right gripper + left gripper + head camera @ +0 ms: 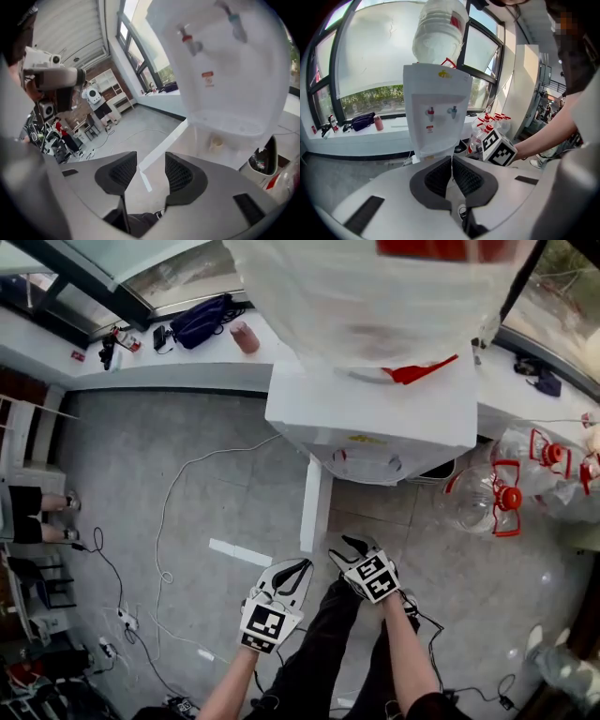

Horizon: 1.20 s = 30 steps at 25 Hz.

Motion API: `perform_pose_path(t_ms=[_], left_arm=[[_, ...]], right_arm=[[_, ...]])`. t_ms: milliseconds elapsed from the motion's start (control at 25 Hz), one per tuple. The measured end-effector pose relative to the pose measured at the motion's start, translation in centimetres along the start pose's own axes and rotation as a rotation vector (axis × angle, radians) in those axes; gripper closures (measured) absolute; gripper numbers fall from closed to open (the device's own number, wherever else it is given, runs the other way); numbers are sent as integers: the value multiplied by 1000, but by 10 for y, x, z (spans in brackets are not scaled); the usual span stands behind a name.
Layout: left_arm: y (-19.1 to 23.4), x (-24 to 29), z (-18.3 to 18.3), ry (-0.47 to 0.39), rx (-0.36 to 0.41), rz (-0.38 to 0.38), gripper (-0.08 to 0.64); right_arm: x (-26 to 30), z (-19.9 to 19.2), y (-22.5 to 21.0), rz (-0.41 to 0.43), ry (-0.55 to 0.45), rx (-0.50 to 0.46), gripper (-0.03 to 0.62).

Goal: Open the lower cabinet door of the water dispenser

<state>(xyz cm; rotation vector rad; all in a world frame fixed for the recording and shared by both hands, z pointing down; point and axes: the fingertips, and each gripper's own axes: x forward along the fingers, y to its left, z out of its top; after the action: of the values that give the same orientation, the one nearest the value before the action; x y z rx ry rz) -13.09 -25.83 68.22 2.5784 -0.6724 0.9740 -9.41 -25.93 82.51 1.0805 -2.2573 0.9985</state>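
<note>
The white water dispenser (375,418) stands ahead with a big bottle on top. Its lower cabinet door (315,502) is swung out toward me, edge-on. My left gripper (298,566) hovers over the floor just left of the door's free edge; in the left gripper view its pads (440,176) touch, shut with nothing in them, facing the dispenser (436,117). My right gripper (339,549) is just right of the door's free edge, open and empty. In the right gripper view the door's edge (164,143) shows beyond the gap in the gripper (150,171), apart from the pads.
Several empty water jugs with red caps (487,498) lie on the floor right of the dispenser. Cables (169,521) and a white tape strip (239,552) cross the floor at left. A dark bag (202,320) and pink cup (244,337) sit on the window ledge.
</note>
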Motion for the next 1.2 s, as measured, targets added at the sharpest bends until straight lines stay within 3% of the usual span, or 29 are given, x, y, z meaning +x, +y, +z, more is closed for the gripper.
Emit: perform_pose_path(t_ms=[240,440,840,1000,1200], left_arm=[[-10,-12,60,-56,84,-61,540],[-30,-32,111,-94,129,-125,540],[-73,-60,162,-117,249,-265,540],[-73,-66,162,-106,278,-258,540],[-69,-83,170,-137,237,-194,540]], right_arm=[[-112,58,-7,-144,-151,86,416],[-208,91,15,-216,-259,193,425],[-315,146,67,-310,-369,158,430],[-334,147,79,-336,-383,161,431],[-349,142,94,-341,-374,139,430]])
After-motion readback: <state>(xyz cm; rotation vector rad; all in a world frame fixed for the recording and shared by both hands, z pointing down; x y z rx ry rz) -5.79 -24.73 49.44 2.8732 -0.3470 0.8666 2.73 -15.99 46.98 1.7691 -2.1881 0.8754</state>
